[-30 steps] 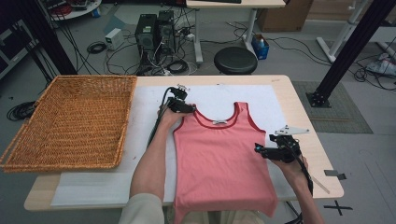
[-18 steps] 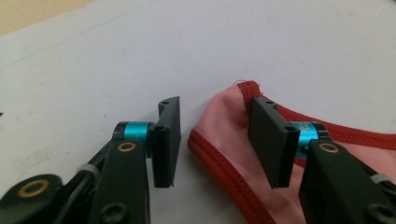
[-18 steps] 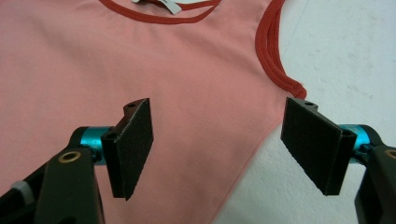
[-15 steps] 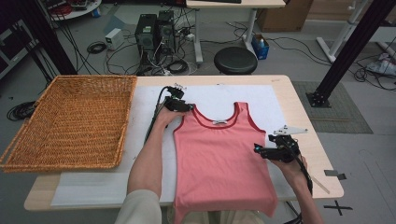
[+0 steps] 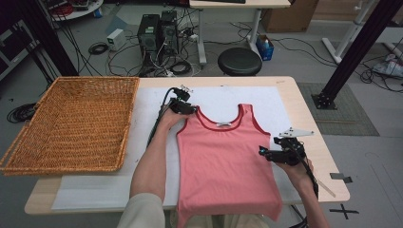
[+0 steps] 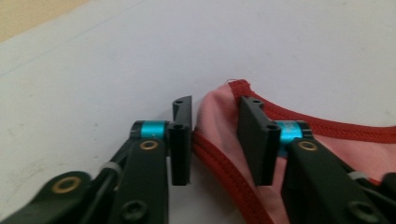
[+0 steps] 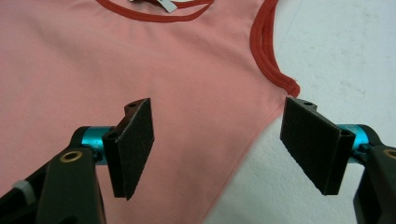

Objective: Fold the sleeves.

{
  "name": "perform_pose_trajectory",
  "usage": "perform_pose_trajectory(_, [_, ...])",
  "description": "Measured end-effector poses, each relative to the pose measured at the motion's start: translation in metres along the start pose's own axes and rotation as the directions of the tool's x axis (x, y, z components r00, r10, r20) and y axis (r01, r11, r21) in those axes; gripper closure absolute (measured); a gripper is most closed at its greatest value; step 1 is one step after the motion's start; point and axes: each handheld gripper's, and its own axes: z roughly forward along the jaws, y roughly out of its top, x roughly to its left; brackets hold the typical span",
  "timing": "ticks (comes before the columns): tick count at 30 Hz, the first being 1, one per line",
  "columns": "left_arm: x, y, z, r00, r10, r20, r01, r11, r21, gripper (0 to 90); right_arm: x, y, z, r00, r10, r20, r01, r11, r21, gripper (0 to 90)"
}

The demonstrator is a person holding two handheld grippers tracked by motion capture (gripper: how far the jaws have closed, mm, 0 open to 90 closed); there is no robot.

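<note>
Left gripper (image 5: 183, 105) has crept onto the tank top's (image 5: 228, 161) strap at upper centre, fingers (image 6: 182, 135) open astride it, right gripper (image 5: 280, 154) open at its side edge.

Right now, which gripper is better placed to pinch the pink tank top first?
Left. The left gripper already has its open jaws straddling the red-trimmed shoulder strap of the pink tank top. The right gripper is open wider, above the side edge.

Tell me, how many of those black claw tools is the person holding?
2. The left gripper is at the pink top's shoulder strap, jaws open around it. The right gripper is at the top's side edge, jaws open.
</note>
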Motion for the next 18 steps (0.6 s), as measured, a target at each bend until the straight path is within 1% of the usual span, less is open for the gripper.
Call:
perform_pose_trajectory(2, [-0.002,0.001,0.0,1.0,-0.002,0.008,0.002,1.0,0.004,74.7,0.001,0.0,0.001,1.0,-0.004,-0.002,0.004,1.0,0.002,25.8])
perform_pose_trajectory(5, [-0.003,0.002,0.0,0.9999,-0.011,0.003,0.011,0.9999,0.005,81.4,0.001,0.0,0.001,1.0,-0.008,-0.002,0.008,1.0,0.005,26.1])
perform_pose_trajectory(7, [-0.004,0.003,-0.002,0.9999,-0.012,-0.001,0.012,0.9999,0.004,82.7,0.001,-0.001,0.0,1.0,-0.004,-0.001,0.004,1.0,0.004,26.2])
perform_pose_trajectory(9, [-0.006,0.005,-0.005,1.0,-0.004,0.002,0.004,1.0,-0.007,82.9,-0.001,-0.001,-0.001,1.0,-0.001,-0.001,0.001,1.0,0.003,26.2])
perform_pose_trajectory(12, [-0.011,0.009,-0.015,0.9998,0.002,0.019,-0.001,0.9989,-0.047,82.9,-0.002,-0.002,-0.002,1.0,0.001,0.003,-0.001,1.0,0.001,26.3])
perform_pose_trajectory(15, [-0.019,0.013,-0.03,0.999,0.034,0.029,-0.031,0.9965,-0.078,82.8,-0.002,-0.003,-0.003,1.0,0.006,0.001,-0.006,1.0,-0.002,26.4])
perform_pose_trajectory(16, [-0.021,0.013,-0.034,0.9987,0.038,0.035,-0.035,0.9955,-0.088,82.8,-0.003,-0.003,-0.003,1.0,0.001,0.002,-0.001,1.0,-0.008,26.4])
perform_pose_trajectory(18, [-0.027,0.013,-0.045,0.9975,0.055,0.045,-0.05,0.9927,-0.11,82.8,-0.004,-0.004,-0.003,1.0,0.007,0.001,-0.007,1.0,-0.006,26.4])
